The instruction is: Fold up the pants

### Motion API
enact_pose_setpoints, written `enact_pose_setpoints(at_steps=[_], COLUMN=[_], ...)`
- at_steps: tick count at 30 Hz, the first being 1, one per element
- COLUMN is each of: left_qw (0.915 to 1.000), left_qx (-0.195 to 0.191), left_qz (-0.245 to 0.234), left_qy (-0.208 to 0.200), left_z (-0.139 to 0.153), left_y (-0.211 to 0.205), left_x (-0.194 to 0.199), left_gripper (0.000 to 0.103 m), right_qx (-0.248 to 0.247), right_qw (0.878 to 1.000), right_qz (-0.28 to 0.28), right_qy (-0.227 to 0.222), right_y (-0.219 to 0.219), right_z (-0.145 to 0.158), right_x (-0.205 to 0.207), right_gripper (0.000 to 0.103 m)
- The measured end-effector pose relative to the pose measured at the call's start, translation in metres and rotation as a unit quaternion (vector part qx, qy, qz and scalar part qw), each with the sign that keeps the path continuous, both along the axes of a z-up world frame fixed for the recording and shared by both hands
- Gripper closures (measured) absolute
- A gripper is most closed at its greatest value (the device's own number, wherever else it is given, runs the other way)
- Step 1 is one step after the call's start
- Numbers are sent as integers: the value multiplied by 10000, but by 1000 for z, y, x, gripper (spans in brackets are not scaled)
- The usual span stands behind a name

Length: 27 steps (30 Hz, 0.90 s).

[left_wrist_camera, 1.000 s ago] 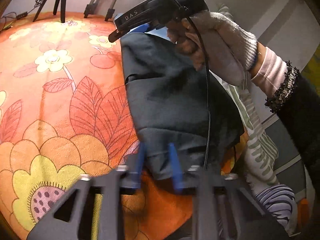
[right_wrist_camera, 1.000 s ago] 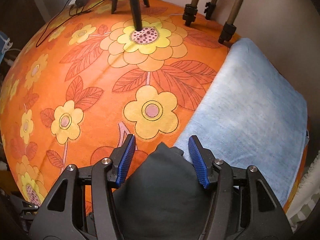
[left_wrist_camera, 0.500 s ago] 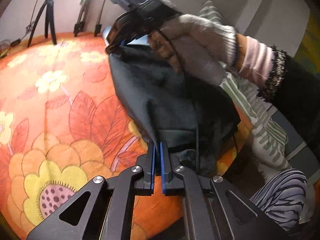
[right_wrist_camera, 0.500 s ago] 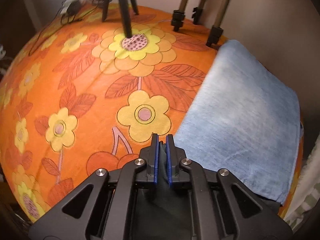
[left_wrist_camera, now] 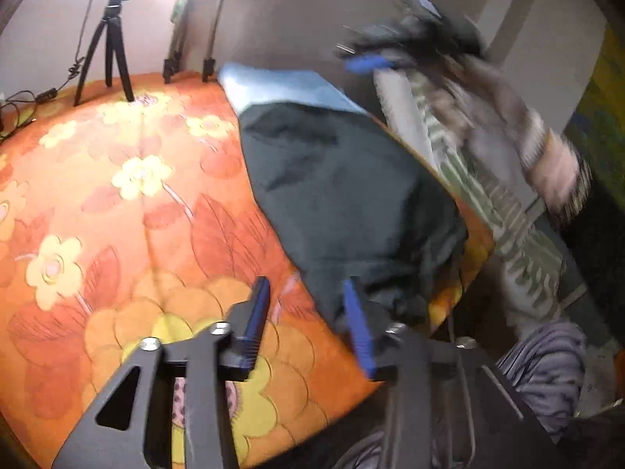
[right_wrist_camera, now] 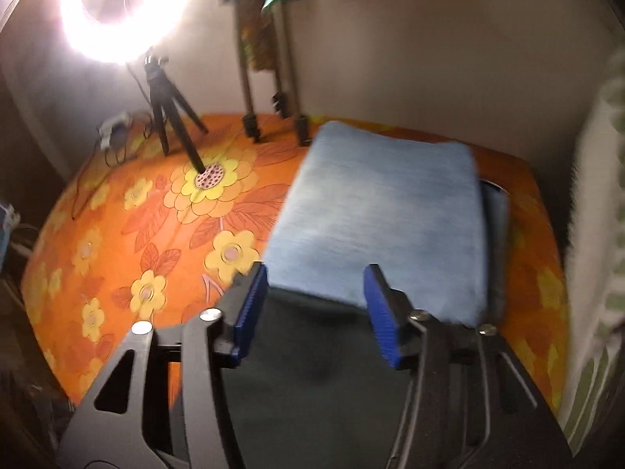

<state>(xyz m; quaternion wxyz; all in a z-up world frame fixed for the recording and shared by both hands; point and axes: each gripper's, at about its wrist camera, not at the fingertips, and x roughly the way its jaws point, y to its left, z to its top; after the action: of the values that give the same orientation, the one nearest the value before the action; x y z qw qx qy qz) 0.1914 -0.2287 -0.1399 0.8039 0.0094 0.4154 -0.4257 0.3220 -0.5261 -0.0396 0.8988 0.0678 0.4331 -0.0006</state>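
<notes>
Pants [left_wrist_camera: 343,195] (folded) lie beyond hand-held gripper [left_wrist_camera: 308,312].

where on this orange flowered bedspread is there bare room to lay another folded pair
Bare stretch: the orange flowered bedspread between the black tripod legs and the dark grey pants. Crowded: the side holding the folded light blue jeans with the pants butted against them, and the back edge by the cables.

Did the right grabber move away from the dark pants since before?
Yes. The right gripper opened and pulled up and back from the dark folded pants; more of the folded light-blue cloth shows.
</notes>
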Motion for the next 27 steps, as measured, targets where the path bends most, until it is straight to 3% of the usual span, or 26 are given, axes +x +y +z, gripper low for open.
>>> enact_pose_setpoints(at_steps=[5,7,12,19,27], left_qw=[9996,9991,9977,9970,9950], left_qx=[-111,-169,-160,86,147], left_qz=[230,288,373,535,666], left_qy=[116,264,543,557,730], left_z=[6,3,-3,-12,-26], left_y=[-10,-18,-43,-66,-72], left_x=[29,41,67,88,105], left_gripper=[59,54,53,50,50], right_qx=[160,252,919,2039,2016], right_qw=[9990,9977,9904,9731,9746], right_qz=[-416,-630,-1025,-1048,-885], right_qy=[-75,-50,133,238,421], right_y=[-46,-67,-111,-127,-113], right_z=[4,-4,-44,-97,-114], right_x=[-67,-95,-135,-147,-131], right_gripper=[28,24,19,19,19])
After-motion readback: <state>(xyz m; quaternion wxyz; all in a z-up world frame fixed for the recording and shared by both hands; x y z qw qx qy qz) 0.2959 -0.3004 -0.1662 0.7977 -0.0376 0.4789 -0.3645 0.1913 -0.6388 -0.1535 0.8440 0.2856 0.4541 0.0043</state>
